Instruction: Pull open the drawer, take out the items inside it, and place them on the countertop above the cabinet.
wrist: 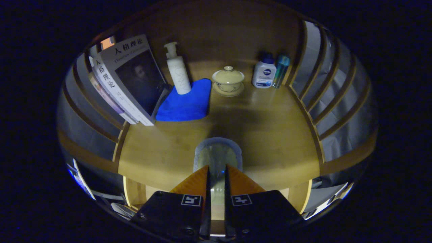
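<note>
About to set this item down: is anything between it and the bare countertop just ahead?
Nothing visible. The gripper holds a pale translucent item between its fingers, over bare countertop. The blue cloth, books, pump bottle and lidded cup sit farther back.

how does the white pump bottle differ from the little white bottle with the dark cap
The white pump bottle is tall and slim with a pump head; the small white bottle is short and squat with a dark cap. The pump bottle stands on the blue cloth beside the books; the small bottle stands on bare countertop next to a teal bottle. Both stand upright, far beyond the gripper, whose fingers hold a pale item.
</note>
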A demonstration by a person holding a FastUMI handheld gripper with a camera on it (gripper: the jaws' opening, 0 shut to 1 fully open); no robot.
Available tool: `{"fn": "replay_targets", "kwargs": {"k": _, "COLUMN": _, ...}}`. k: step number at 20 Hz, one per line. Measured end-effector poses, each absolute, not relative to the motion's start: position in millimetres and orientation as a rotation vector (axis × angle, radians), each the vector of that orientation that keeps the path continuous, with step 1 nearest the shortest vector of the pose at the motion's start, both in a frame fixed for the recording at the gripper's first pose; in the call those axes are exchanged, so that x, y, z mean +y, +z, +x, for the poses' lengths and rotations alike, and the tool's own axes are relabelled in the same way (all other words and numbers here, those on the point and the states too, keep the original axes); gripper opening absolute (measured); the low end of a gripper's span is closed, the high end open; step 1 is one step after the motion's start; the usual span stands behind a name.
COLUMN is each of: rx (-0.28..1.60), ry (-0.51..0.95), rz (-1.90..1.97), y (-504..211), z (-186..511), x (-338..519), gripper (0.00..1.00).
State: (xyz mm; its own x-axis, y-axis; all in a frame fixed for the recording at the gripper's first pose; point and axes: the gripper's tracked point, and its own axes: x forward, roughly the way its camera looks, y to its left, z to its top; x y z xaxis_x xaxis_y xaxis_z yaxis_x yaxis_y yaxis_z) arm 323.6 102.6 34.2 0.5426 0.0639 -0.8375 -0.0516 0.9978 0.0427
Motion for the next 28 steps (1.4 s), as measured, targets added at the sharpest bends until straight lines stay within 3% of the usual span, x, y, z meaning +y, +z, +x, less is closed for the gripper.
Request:
{"fn": "replay_targets", "kwargs": {"k": 8, "rx": 0.981, "ry": 0.068, "rz": 0.022, "y": 19.6, "z": 343.8, "x": 103.4, "gripper": 0.19}}
{"fn": "replay_targets", "kwargs": {"k": 22, "rx": 0.853, "ry": 0.094, "rz": -0.007, "y": 39.9, "z": 315.9, "x": 98.0, "gripper": 0.63}}
{"fn": "replay_targets", "kwargs": {"k": 28, "rx": 0.716, "ry": 0.135, "rz": -0.037, "y": 67.3, "z": 278.9, "x": 106.1, "gripper": 0.63}}
